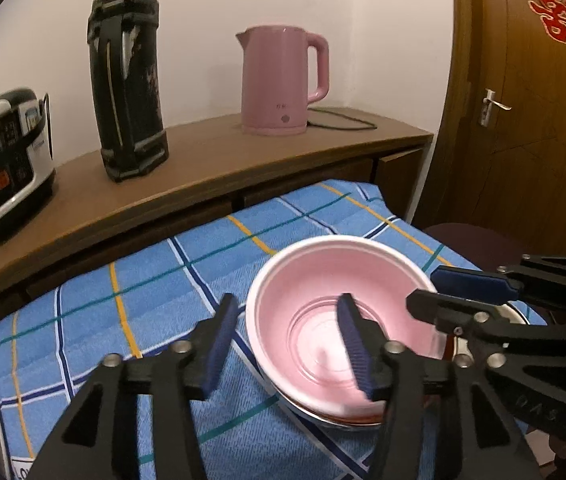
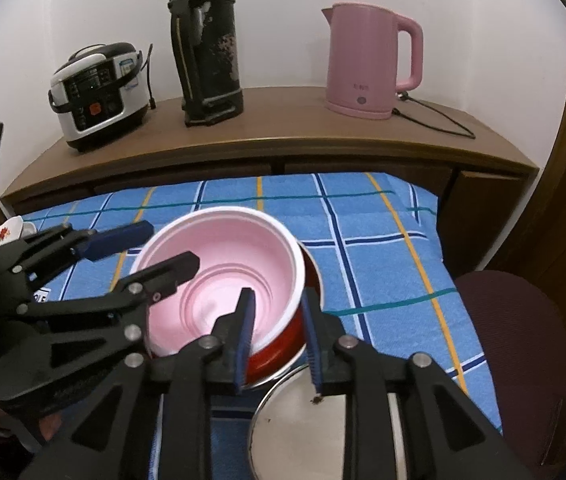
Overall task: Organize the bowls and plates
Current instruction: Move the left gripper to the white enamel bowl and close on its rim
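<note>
A pink bowl with a white rim sits nested in a red bowl, and both rest on a steel plate on the blue checked cloth. My right gripper straddles the near wall of the two bowls. One pad is inside the pink bowl and one is outside the red one, with a small gap, so it is open. My left gripper straddles the pink bowl at its left rim. Its fingers stand wide apart and clear of the wall, open. The right gripper shows at the bowl's right rim.
A wooden sideboard behind the cloth carries a rice cooker, a black flask and a pink kettle with its cord. A flowered white cup stands at the far left. A maroon chair is at the right, with a door behind it.
</note>
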`<action>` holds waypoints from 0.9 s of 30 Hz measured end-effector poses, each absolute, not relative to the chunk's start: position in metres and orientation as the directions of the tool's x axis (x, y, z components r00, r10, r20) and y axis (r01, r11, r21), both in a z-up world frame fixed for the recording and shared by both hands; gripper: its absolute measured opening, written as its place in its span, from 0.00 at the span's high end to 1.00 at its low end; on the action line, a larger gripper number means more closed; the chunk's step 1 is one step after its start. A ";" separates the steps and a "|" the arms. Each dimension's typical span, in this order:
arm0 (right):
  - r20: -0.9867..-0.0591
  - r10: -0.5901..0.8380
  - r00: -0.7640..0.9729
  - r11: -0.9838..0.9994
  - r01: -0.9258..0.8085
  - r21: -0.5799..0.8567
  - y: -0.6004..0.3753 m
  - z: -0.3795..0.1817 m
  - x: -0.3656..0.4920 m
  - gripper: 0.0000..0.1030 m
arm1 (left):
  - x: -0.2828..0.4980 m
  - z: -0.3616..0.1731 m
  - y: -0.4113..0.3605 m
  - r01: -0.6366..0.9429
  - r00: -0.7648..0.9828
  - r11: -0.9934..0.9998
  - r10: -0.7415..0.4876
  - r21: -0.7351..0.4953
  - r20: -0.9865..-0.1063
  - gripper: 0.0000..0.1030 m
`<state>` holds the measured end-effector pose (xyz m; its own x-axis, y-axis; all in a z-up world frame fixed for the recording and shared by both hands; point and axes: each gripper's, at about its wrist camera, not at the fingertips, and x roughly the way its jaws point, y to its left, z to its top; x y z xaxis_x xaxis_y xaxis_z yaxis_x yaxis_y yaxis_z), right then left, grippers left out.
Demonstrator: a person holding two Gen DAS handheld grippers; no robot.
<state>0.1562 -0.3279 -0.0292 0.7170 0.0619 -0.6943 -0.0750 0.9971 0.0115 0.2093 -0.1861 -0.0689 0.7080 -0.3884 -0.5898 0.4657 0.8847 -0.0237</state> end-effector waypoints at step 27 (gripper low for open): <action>-0.671 -0.036 0.740 0.995 0.090 0.046 -0.411 -0.023 0.079 0.59 | 0.154 -0.042 -0.187 0.464 0.737 0.882 -0.438 -0.085 -0.515 0.29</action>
